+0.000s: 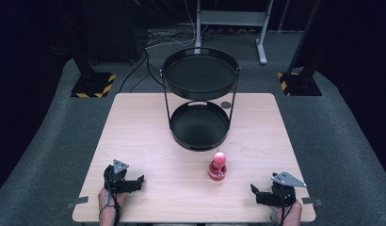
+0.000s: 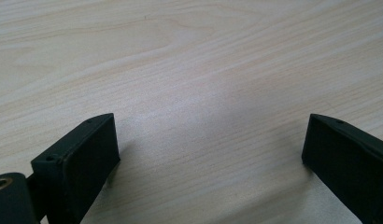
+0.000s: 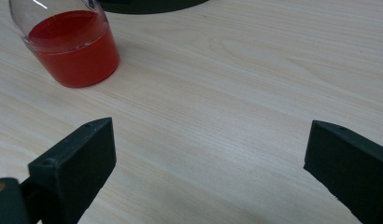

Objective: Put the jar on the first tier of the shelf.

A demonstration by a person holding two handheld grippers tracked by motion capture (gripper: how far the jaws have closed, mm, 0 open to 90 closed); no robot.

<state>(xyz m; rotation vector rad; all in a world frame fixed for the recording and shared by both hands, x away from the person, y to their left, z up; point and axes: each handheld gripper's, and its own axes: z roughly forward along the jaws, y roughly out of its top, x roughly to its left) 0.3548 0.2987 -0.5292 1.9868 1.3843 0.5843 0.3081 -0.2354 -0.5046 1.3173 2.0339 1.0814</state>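
Observation:
A small clear bottle (image 1: 217,166) part-filled with red liquid stands upright on the wooden table (image 1: 144,136), just in front of a black two-tier round tray stand (image 1: 199,96). My left gripper (image 1: 140,180) rests near the table's front left edge, open, with bare wood between its jaws (image 2: 210,140). My right gripper (image 1: 253,190) sits near the front right edge, open and holding nothing (image 3: 210,149). In the right gripper view the bottle (image 3: 73,46) stands ahead and to the left of the jaws, apart from them.
The stand's lower tray (image 1: 176,129) sits on the table's far middle, its upper tray (image 1: 168,82) raised on thin rods. A small dark disc (image 1: 225,105) lies by the stand. Beyond the table are cables, a grey frame (image 1: 261,44) and hazard-striped bases (image 1: 92,89).

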